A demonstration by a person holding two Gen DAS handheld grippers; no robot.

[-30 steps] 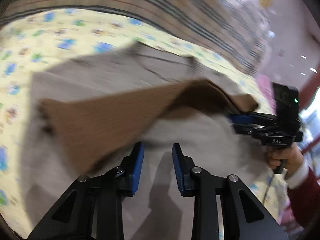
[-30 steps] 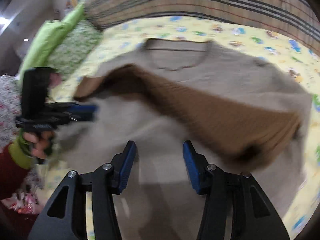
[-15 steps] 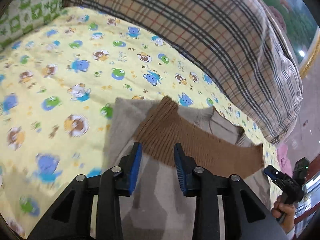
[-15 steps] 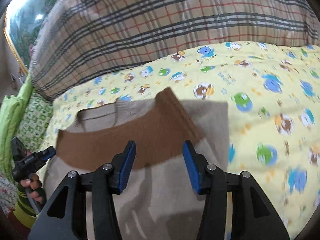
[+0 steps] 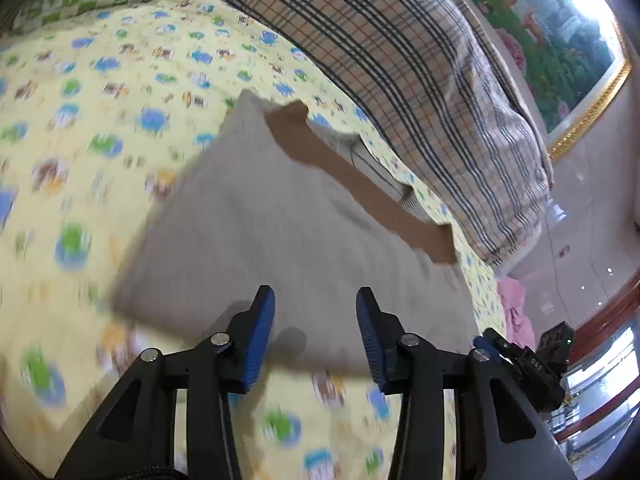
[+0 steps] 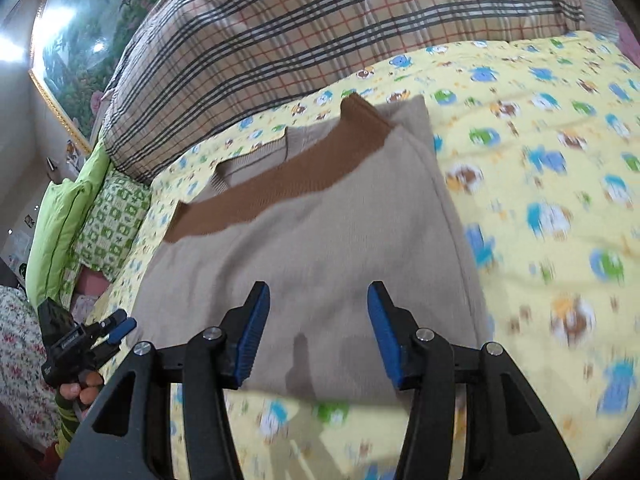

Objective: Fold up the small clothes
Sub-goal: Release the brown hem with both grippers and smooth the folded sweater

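A small beige knit sweater [image 5: 280,216] lies folded in half on the yellow cartoon-print sheet [image 5: 80,128], its brown ribbed hem band [image 5: 360,184] laid across near the collar. It also shows in the right wrist view [image 6: 320,264], with the brown band [image 6: 280,184] over the neckline. My left gripper [image 5: 315,332] is open and empty, above the sweater's near edge. My right gripper [image 6: 318,332] is open and empty, above the same fold edge. Each gripper shows in the other's view: the right gripper [image 5: 516,360], the left gripper [image 6: 92,334].
A large plaid pillow [image 6: 320,28] lies along the back of the bed. Green pillows [image 6: 80,216] sit at the left in the right wrist view. A framed painting [image 5: 560,40] hangs on the wall. Pink cloth [image 5: 516,312] lies beside the bed.
Both grippers let go of the brown hem after carrying it up to the collar, then drew back toward the near edge. The sweater now lies folded and flat.
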